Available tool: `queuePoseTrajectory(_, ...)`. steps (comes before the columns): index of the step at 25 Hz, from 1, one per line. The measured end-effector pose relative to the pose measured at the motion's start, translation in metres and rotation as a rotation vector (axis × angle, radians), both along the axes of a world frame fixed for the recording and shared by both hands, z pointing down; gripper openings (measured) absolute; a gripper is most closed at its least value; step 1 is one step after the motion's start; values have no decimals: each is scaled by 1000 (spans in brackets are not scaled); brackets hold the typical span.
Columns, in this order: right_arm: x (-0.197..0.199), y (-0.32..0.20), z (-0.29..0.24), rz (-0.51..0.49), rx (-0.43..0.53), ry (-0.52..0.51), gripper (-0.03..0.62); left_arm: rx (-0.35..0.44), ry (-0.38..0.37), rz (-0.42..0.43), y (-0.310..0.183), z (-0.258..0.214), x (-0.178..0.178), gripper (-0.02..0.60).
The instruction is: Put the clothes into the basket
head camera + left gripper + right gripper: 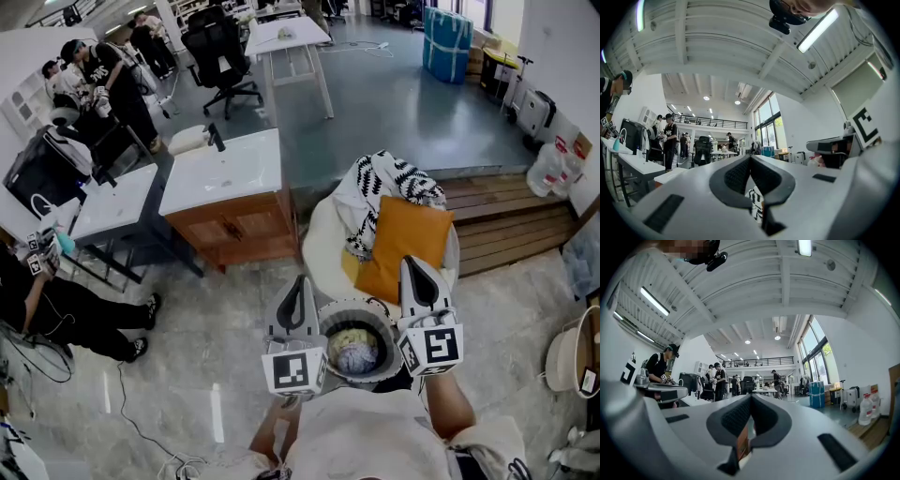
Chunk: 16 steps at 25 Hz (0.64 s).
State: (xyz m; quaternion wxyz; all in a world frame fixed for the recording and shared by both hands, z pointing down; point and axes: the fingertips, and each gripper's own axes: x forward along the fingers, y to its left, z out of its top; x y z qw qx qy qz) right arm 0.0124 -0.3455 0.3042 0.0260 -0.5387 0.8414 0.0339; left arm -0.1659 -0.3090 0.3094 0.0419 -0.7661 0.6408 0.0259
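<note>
Now, from the head view. Left gripper and right gripper side by side, both held level, both with jaws pressed together at the tips. Between the two grippers and lower down, a round grey basket with a small ball of yellow and pale blue cloth already inside. Just ahead of the right gripper's tips, a square orange cloth lying on a soft white round seat. Farther ahead, past both grippers, a black and white zigzag cloth heaped on that same seat, touching the orange one. Off to the left of the left gripper, well apart, a brown wooden cupboard with a white top.

Next, from the left gripper view. Left gripper closed, dark pads meeting at the tip, nothing pinched between them. Under the tips, through the little gap, a peek of the black and white zigzag cloth, lying beyond the jaws and not in them. Far ahead, some people standing by white tables.

Last, from the right gripper view. Right gripper closed too, pads together at the tip. Below the tips, through the gap, a strip of the square orange cloth. Hard to tell whether touching the jaws or just beneath them. Well off to the right of the gripper, a tall blue box on the grey floor.
</note>
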Motion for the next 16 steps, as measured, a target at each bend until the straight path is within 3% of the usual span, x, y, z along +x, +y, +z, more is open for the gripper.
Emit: queuePoseTrajectory(16,-8,-8,0,1,11,12,-12,6,5,-3,-7,-1,-9,5)
